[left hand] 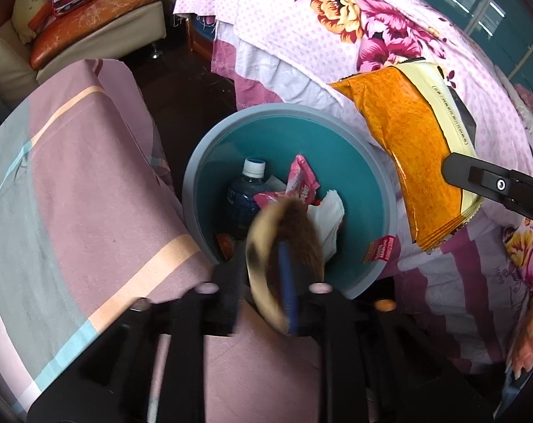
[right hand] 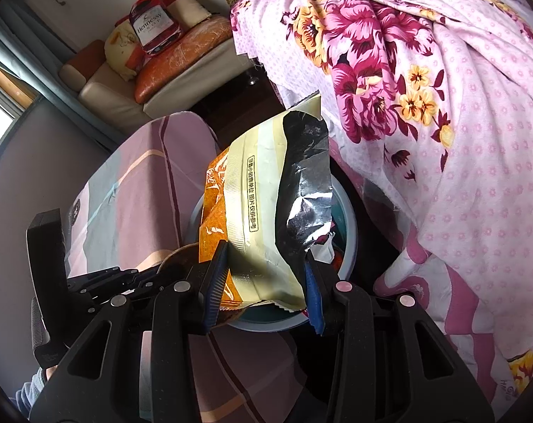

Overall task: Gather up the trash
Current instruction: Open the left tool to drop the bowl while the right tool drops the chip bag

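I see a cramped bedroom: a floral pink quilt drapes in soft folds on one side, a flat striped pastel sheet covers the other, and a cream sofa with a glossy orange cushion sits at the back. Between the two fabrics stands a round, smooth plastic bin, grey at the rim and teal inside. It holds a dark bottle with a white cap, a crinkled pink wrapper and white tissue.

My left gripper is clamped on a blurred, rounded brown-and-cream object right over the near rim of the bin.

My right gripper pinches the sealed end of an orange and cream snack bag, torn open to show crumpled silver foil. The bag hangs above the bin, partly past the rim on the quilt side.
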Action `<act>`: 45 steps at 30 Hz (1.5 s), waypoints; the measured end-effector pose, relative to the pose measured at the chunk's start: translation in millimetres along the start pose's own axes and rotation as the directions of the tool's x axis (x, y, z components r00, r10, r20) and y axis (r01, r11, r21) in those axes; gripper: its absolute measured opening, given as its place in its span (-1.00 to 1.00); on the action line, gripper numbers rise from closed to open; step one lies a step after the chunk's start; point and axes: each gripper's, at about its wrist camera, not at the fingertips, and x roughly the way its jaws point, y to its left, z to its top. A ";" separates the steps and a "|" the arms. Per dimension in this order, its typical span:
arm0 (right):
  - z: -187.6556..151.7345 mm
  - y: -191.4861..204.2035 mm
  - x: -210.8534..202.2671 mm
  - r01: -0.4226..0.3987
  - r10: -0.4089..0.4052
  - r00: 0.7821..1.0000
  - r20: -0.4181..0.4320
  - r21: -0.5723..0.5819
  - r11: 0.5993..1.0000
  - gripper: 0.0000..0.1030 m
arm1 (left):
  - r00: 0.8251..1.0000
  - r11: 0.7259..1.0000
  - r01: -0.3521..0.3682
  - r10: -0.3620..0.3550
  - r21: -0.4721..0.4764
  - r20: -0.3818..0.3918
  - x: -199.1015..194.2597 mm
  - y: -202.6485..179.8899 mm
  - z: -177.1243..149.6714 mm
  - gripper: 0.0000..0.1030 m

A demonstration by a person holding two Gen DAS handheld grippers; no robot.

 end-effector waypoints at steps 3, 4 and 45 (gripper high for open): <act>0.4 1.9 2.5 0.005 -0.005 1.000 -0.006 -0.001 1.000 -0.27 | 0.998 0.999 -0.034 0.033 0.011 0.054 -10.6 1.5 -3.7 0.35; 0.6 3.0 3.5 0.006 -0.006 1.000 -0.008 -0.002 1.000 -0.27 | 0.997 0.999 -0.038 0.037 0.014 0.065 -14.1 2.3 -5.0 0.37; 1.1 37.5 37.3 0.076 -0.080 0.994 -0.080 -0.050 0.996 0.25 | 0.996 0.992 -0.004 0.016 -0.126 0.091 -40.0 52.0 -33.6 0.79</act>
